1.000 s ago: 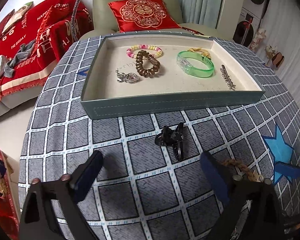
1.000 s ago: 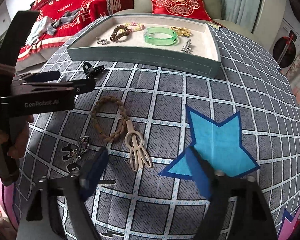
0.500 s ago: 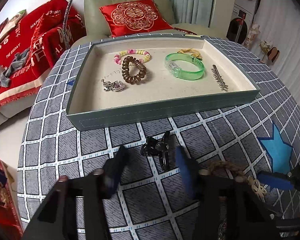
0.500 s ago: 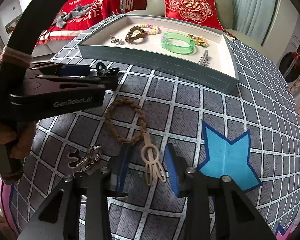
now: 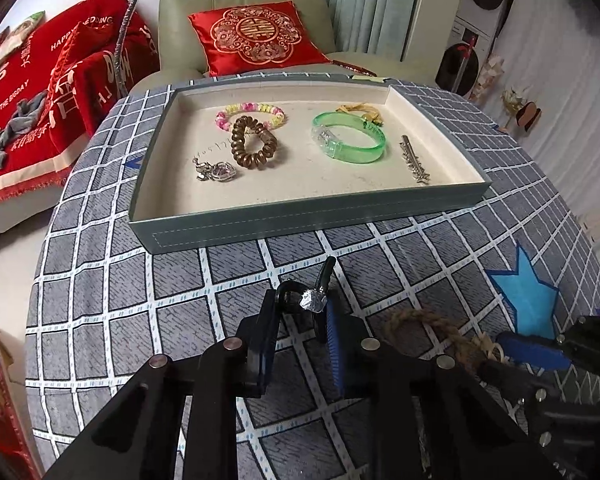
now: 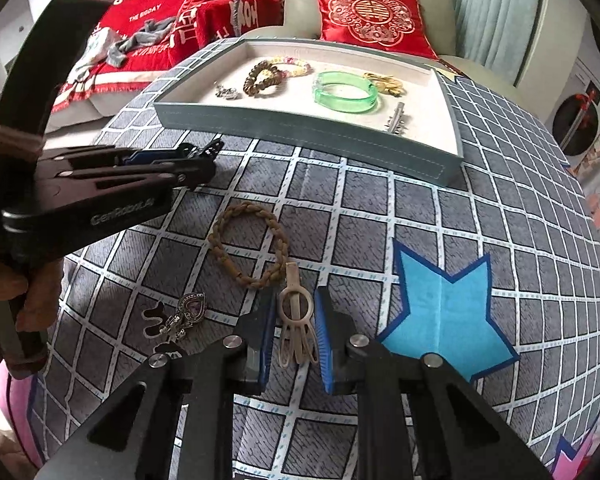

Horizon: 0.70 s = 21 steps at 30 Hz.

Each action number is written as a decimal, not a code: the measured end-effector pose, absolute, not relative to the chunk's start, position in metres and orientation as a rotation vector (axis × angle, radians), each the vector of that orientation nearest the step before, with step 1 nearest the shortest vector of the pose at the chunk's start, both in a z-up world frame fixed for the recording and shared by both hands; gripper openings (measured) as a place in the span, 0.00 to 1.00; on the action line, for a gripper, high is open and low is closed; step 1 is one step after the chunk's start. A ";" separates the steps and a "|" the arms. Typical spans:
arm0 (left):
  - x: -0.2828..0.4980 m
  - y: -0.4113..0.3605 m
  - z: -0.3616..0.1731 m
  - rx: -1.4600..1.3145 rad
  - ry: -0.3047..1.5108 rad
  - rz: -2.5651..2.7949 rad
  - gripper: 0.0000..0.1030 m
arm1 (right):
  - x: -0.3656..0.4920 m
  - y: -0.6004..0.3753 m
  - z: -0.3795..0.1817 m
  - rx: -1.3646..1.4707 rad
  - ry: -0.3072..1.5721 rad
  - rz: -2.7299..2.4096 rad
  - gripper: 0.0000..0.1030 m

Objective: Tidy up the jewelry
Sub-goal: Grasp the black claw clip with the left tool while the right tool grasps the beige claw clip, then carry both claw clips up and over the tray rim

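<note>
A grey-blue tray point(image 5: 300, 220) with a cream floor holds a beaded bracelet, a brown coil hair tie point(image 5: 252, 142), a green bangle point(image 5: 350, 140), a silver pendant, a gold piece and a metal clip. My left gripper point(image 5: 300, 308) is shut on a black claw hair clip point(image 5: 320, 284) on the cloth in front of the tray. My right gripper point(image 6: 294, 320) is shut on a beige hair clip point(image 6: 296, 316) that lies against a braided brown band point(image 6: 252, 244). The left gripper also shows in the right wrist view point(image 6: 196, 160).
A heart pendant point(image 6: 188, 312) lies on the checked cloth left of my right gripper. A blue star patch point(image 6: 440, 312) is to its right. The tray also shows in the right wrist view point(image 6: 300, 132). An armchair with a red cushion point(image 5: 256, 36) stands behind the table.
Both grippers have gone from wide open to closed. The left has moved forward onto the black claw clip, the right onto the beige hair clip.
</note>
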<state>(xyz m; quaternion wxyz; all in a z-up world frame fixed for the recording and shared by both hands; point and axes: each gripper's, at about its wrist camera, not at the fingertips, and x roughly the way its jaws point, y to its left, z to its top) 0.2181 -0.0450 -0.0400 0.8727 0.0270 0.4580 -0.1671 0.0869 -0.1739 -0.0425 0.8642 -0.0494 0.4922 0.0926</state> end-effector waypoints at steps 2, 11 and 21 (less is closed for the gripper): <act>0.215 -0.043 -0.036 0.052 0.949 -0.351 0.36 | 0.086 -0.178 -0.040 -0.088 1.029 0.193 0.20; 0.208 -0.035 -0.016 0.037 0.905 -0.354 0.36 | 0.087 -0.194 -0.028 -0.009 1.008 0.184 0.20; 0.212 -0.035 0.000 0.033 0.869 -0.374 0.36 | 0.100 -0.210 -0.009 0.050 0.978 0.177 0.20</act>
